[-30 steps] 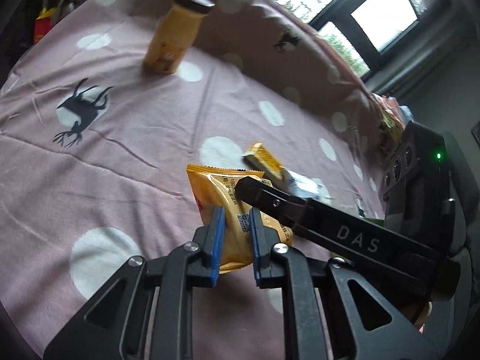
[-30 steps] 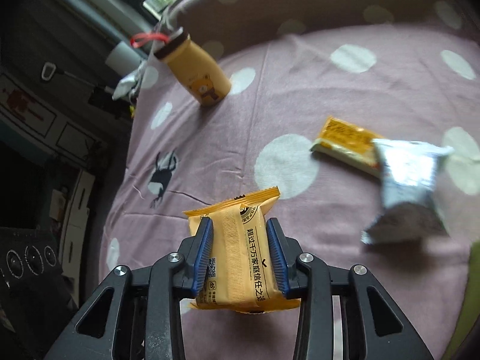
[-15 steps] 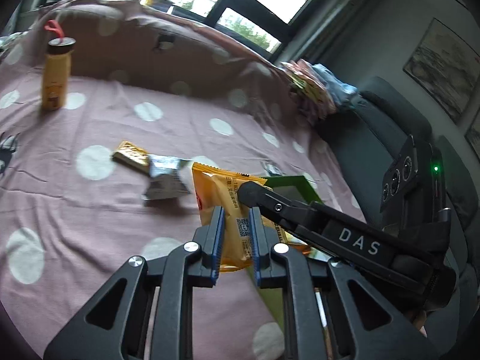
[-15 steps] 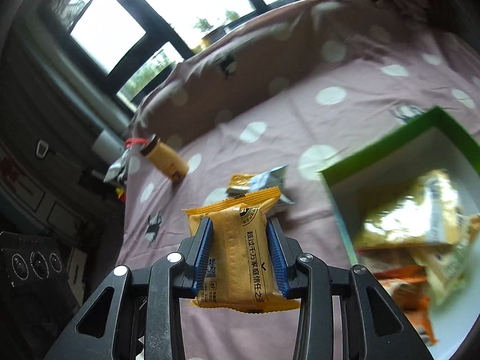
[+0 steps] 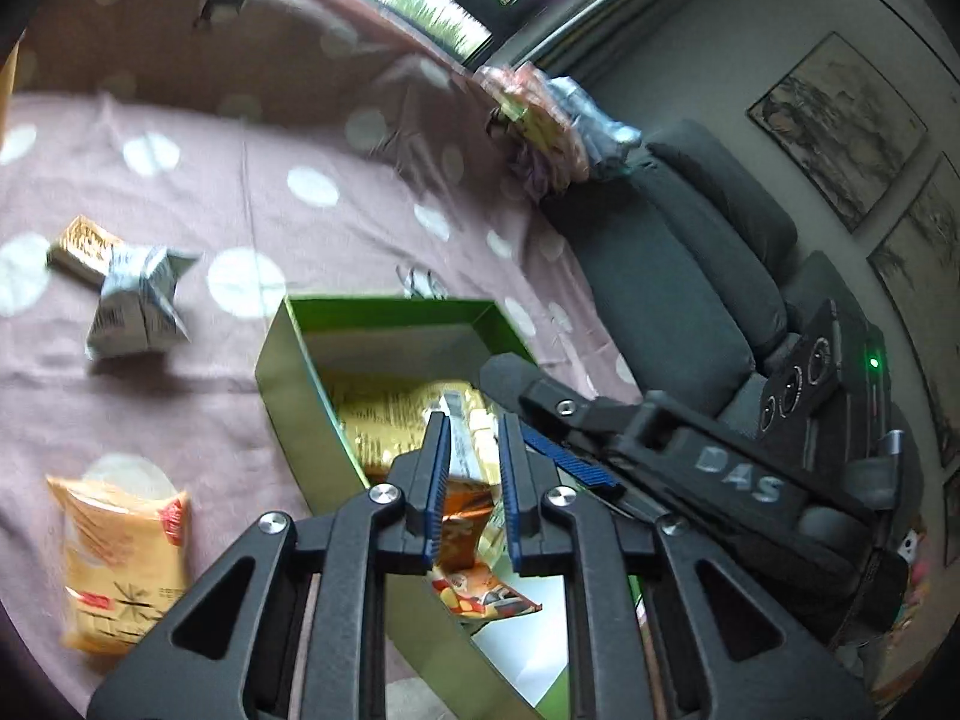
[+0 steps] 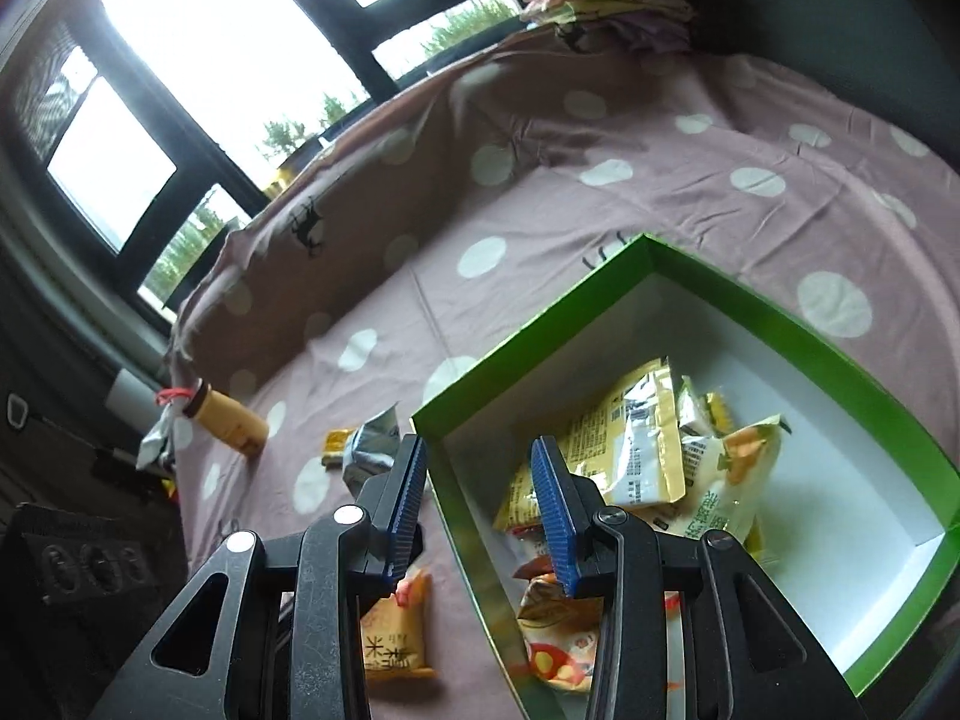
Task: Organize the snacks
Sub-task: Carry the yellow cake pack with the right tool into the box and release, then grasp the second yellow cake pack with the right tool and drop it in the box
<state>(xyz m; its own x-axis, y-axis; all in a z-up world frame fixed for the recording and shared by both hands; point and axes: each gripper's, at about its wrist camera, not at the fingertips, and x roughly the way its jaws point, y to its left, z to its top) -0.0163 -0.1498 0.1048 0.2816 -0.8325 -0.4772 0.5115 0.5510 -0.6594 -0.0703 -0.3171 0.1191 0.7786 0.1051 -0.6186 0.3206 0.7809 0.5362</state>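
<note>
The step in hand appears to be the end of a drop-off at the green box (image 6: pixel 528 354), which sits on the spotted pink cloth (image 5: pixel 180 396) and already holds a heap of snack packets (image 6: pixel 630 450) towards its near side. The right gripper (image 6: pixel 480 492) hangs above the box's left wall with its jaws apart and nothing between them. The left gripper (image 5: pixel 474 468) hovers over the same heap with its jaws drawn almost together; no packet can be confirmed in its grip. Three snacks lie outside the box: an orange packet (image 6: pixel 393 642) just beside the left wall, and farther out a silver packet (image 6: pixel 372 444) touching a small yellow bar (image 6: pixel 336 441). A capped bottle (image 6: pixel 231 423) stands beyond those. The next move, as judged, calls for clearing the box wall and travelling left to the orange packet. The upright wall is the edge to mind. The two grippers sit close together above the box, whereas the cloth to the left offers open room.
</note>
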